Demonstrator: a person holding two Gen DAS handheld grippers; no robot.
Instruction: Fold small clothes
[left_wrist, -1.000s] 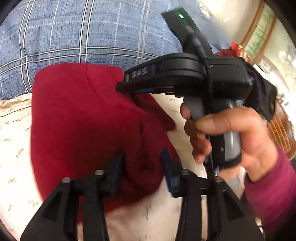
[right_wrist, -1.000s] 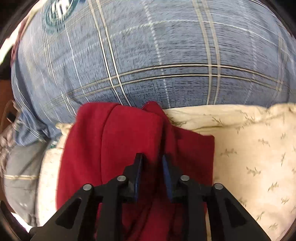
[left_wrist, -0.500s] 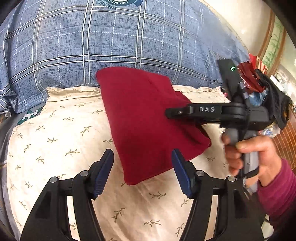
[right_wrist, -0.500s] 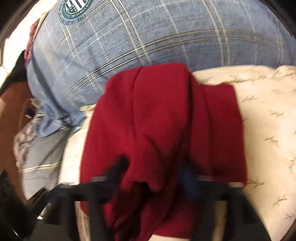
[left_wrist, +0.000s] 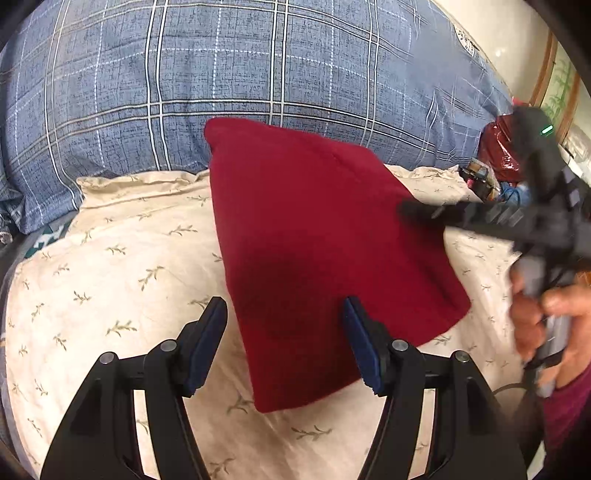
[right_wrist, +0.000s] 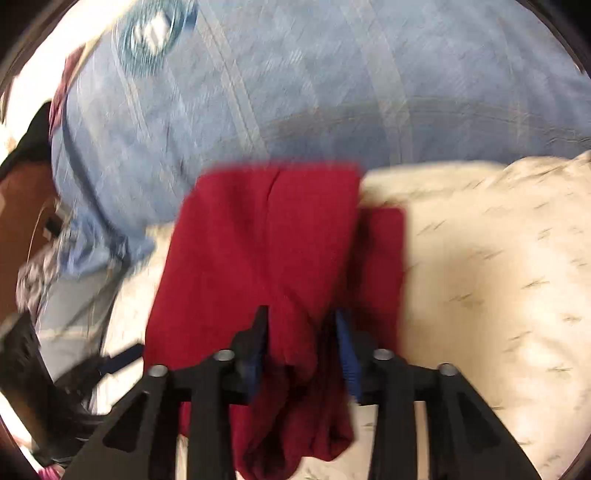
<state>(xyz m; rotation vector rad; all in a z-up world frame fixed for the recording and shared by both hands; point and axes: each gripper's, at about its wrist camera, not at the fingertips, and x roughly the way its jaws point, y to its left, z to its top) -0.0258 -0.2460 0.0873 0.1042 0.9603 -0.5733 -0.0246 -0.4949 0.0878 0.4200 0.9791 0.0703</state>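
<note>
A folded dark red garment (left_wrist: 314, 251) lies flat on a cream leaf-print pillow (left_wrist: 122, 266). My left gripper (left_wrist: 284, 343) is open and empty, hovering over the garment's near edge. In the left wrist view my right gripper (left_wrist: 417, 210) reaches in from the right, blurred, its tips at the garment's right edge. In the blurred right wrist view the right gripper (right_wrist: 301, 347) stands partly open astride a raised fold of the red garment (right_wrist: 266, 251), without pinching it.
A blue plaid duvet (left_wrist: 240, 66) rises behind the pillow. A red shiny bag and small clutter (left_wrist: 498, 155) sit at the far right. A wall and wooden frame (left_wrist: 550, 66) stand beyond. Dark objects (right_wrist: 33, 369) lie at the left in the right wrist view.
Both grippers let go of the red garment and opened. The left gripper pulled back, so the whole folded garment now shows lying on the pillow. The right gripper is moving.
</note>
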